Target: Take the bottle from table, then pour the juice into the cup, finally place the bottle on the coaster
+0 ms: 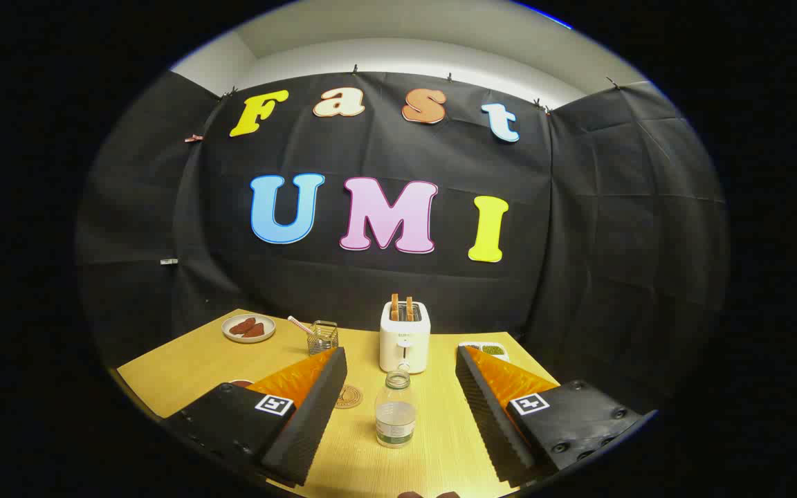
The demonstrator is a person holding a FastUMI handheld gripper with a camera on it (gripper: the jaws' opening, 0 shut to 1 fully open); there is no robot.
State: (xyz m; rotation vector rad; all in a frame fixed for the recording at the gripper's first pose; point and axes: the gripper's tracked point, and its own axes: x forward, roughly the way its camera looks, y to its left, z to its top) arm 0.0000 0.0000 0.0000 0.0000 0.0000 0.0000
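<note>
The gripper (pixel 398 363) hangs low over a wooden table (pixel 184 373) with its two fingers spread wide apart, released and pressing on nothing. The bottle (pixel 395 409) stands upright on the table between the fingers, a little nearer the left finger (pixel 308 408) than the right finger (pixel 492 408), with open table showing on both sides, so neither one touches it. It is clear, has no cap, and holds a small amount of pale liquid in its lower part. The coaster (pixel 347 396), a round flat disc, lies on the table just beside the inner edge of the left finger, left of the bottle and slightly beyond it. Straight ahead, beyond the bottle and past the fingertips, stands a white toaster (pixel 405 339) with two slices of toast sticking up. Beyond the left fingertip sits a small wire basket (pixel 322 337), and farther off to that side a plate (pixel 248 328) with reddish-brown food. Just beyond the right fingertip a white tray (pixel 485 350) with something green is partly hidden.
</note>
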